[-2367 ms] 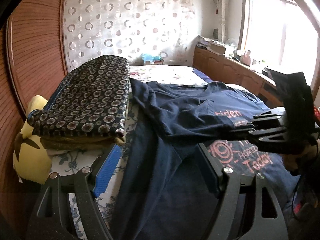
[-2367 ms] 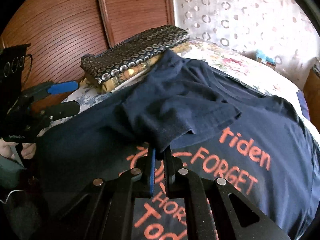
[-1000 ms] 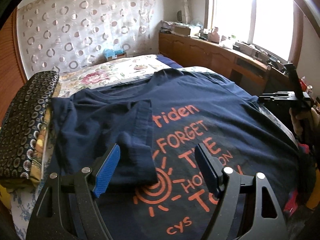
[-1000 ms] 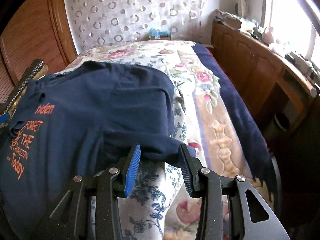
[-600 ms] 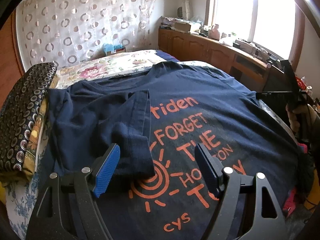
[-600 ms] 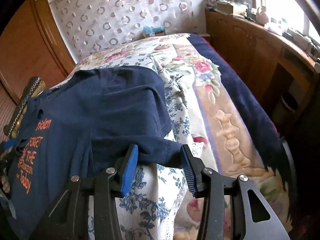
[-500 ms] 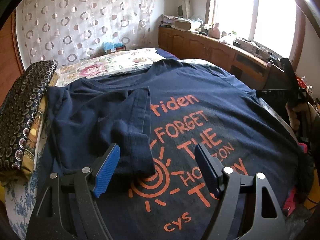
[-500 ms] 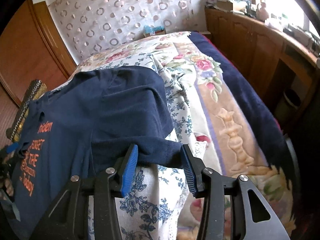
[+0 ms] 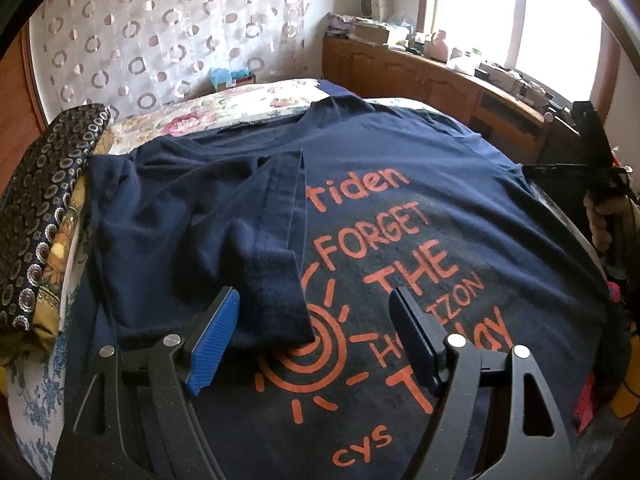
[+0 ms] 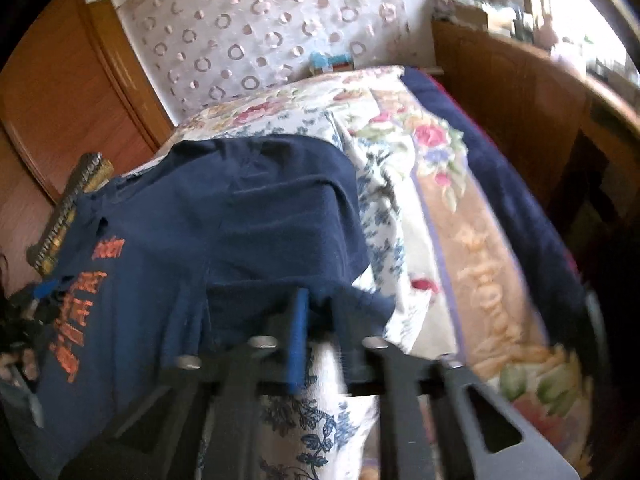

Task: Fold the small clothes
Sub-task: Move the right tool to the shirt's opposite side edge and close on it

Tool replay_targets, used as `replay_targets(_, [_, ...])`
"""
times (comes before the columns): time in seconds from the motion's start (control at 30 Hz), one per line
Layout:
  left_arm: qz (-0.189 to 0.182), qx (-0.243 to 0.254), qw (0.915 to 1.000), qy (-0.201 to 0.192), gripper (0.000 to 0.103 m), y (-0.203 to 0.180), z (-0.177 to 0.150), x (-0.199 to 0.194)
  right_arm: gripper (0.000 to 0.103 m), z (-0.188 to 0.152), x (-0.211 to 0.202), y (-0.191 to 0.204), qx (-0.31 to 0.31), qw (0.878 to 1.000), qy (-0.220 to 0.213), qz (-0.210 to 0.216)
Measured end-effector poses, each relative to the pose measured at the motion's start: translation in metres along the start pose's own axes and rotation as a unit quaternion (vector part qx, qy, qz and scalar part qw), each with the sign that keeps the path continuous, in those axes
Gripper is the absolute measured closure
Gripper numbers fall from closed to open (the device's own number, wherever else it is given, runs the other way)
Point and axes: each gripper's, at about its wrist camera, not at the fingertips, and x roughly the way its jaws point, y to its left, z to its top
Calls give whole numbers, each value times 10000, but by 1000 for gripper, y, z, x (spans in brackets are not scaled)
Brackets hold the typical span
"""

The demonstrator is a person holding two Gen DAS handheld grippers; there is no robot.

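Observation:
A navy T-shirt [image 9: 400, 208] with orange lettering lies face up across the bed. Its left sleeve [image 9: 224, 232] is folded inward onto the chest. My left gripper [image 9: 313, 298] hovers open just above the shirt's lower front, and the folded sleeve's cuff lies between its blue pads without being pinched. In the blurred right wrist view the same T-shirt [image 10: 260, 220] drapes over the bed's edge. My right gripper [image 10: 322, 314] has its fingers drawn close together on the hem of the right sleeve [image 10: 360, 304].
A stack of folded patterned fabric [image 9: 36, 208] sits left of the shirt, by the wooden wardrobe [image 10: 60, 100]. The floral bedspread [image 10: 460, 240] extends to the right. A wooden cabinet [image 9: 420, 76] with clutter runs under the window. A hand [image 9: 600, 220] holds the other gripper at the far right.
My right gripper's fingers, apart half a second ago, have closed on the right sleeve's hem. The left gripper stays open and has barely moved.

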Motion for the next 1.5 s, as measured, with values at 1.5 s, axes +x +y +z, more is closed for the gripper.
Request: replay_targets(1.5, [-281,-97,9971,-707,25,-18,25,-25,65,17,-22,35,-525,9955,-543,-570])
